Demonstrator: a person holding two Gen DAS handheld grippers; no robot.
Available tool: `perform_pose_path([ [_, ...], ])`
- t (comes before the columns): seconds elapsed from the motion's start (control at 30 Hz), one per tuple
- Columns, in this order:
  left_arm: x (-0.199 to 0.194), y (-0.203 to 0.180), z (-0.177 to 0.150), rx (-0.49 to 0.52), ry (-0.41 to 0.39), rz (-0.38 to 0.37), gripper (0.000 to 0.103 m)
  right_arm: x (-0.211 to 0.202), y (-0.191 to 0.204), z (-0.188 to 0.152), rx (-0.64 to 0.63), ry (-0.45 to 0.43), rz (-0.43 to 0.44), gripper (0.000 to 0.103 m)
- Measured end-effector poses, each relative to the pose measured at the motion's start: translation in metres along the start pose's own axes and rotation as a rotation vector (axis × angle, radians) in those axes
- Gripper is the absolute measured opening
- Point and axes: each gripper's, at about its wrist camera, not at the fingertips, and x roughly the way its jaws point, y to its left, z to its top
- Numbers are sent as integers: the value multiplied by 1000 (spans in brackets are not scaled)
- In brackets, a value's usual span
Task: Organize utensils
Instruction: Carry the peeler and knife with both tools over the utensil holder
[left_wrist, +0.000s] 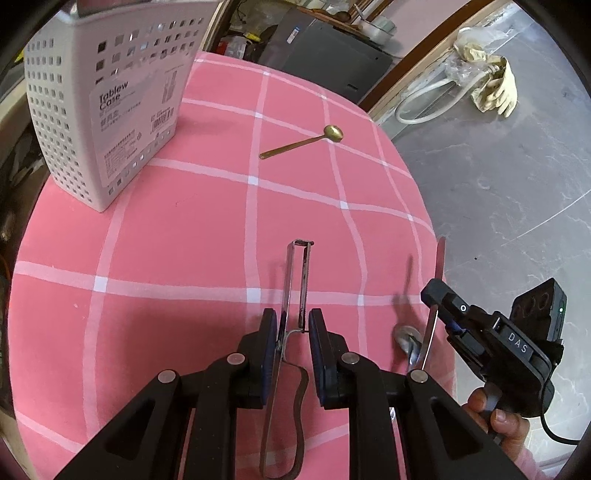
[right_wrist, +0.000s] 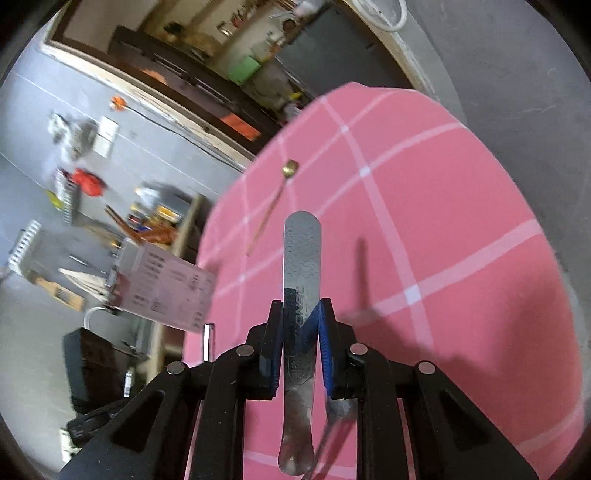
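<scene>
1. Pink cloth (left_wrist: 184, 240) with a white grid covered the round table, seen from both wrist cameras.
2. The left gripper (left_wrist: 292, 332) was closed on a steel peeler (left_wrist: 295, 280); its pads (left_wrist: 267, 332) pressed the frame from either side, the blade end pointing forward, the looped handle trailing back between the arms.
3. The right gripper (right_wrist: 301, 332) was clamped on a steel spoon (right_wrist: 302, 258). The flat handle stuck out ahead of the blue pads (right_wrist: 325, 343) and the bowl hung behind them, near the camera.
4. From the left view, the right gripper (left_wrist: 436, 299) sat at the table's right edge, close beside the left one, with the spoon (left_wrist: 430, 332) standing steeply in it. A hand (left_wrist: 495, 417) held its grip.
5. A gold spoon (left_wrist: 301, 142) lay flat on the cloth farther out, apart from both tools; in the right view it (right_wrist: 275, 201) lay near the far-left edge.
6. A white perforated caddy (left_wrist: 99, 103) stood upright at the far left of the table, well apart from the gold spoon.
7. Grey floor (left_wrist: 498, 166) lay beyond the table, with pale gloves (left_wrist: 495, 88) and a hose (left_wrist: 421, 103) on it.
</scene>
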Motion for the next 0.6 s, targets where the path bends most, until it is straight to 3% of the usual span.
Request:
perform_pose_path([
  [0.17, -7, -5, 3, 20, -22, 1, 17, 4, -3, -1, 52, -21, 126, 16],
  [0.33, -18, -9, 8, 22, -58, -7, 17, 3, 12, -4, 40, -40, 187, 16],
  [0.6, -71, -21, 32, 51, -197, -28, 15, -8, 81, 32, -138, -106, 273, 16],
])
